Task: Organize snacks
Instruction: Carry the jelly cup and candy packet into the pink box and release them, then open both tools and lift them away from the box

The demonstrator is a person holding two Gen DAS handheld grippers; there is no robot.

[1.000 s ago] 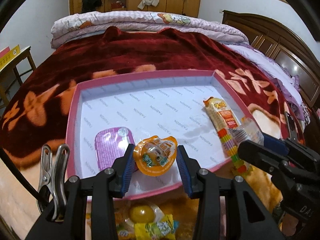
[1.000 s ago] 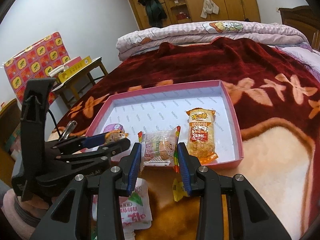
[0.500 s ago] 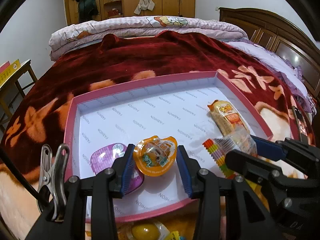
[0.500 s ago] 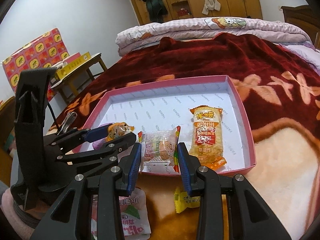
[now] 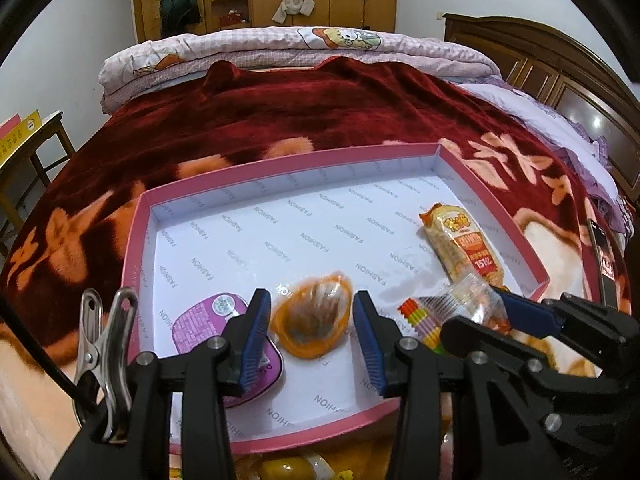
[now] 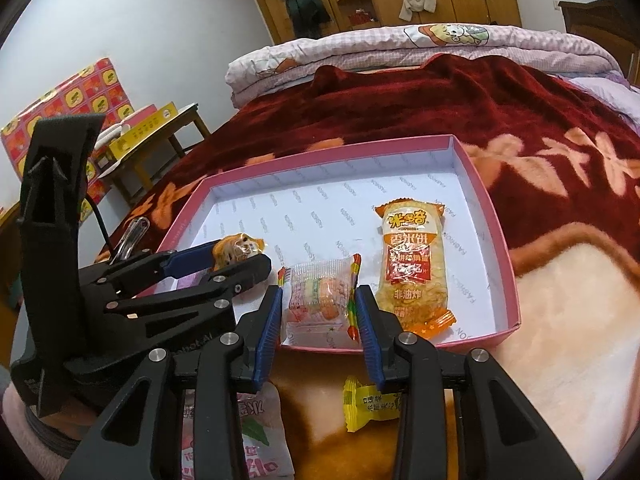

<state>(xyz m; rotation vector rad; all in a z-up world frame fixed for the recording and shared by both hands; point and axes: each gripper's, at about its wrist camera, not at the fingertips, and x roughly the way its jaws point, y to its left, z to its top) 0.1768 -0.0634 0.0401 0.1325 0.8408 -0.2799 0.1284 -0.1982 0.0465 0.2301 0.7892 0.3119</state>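
Left gripper (image 5: 311,305), jaws just opening, freed the blurred orange plastic jelly cup (image 5: 312,330) between them into the pink-rimmed white cardboard box (image 5: 280,168). Right gripper (image 6: 318,296) jaws pinched a clear biscuit packet (image 6: 316,308), awaiting placement.

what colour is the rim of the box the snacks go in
Pink on the rim and outer walls of the box, with a white inside printed with grey words; clearest in the right wrist view.

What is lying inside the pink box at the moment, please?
Inside the pink box lie an orange rice-cracker pack and a purple-lidded cup, partly hidden by the left gripper.
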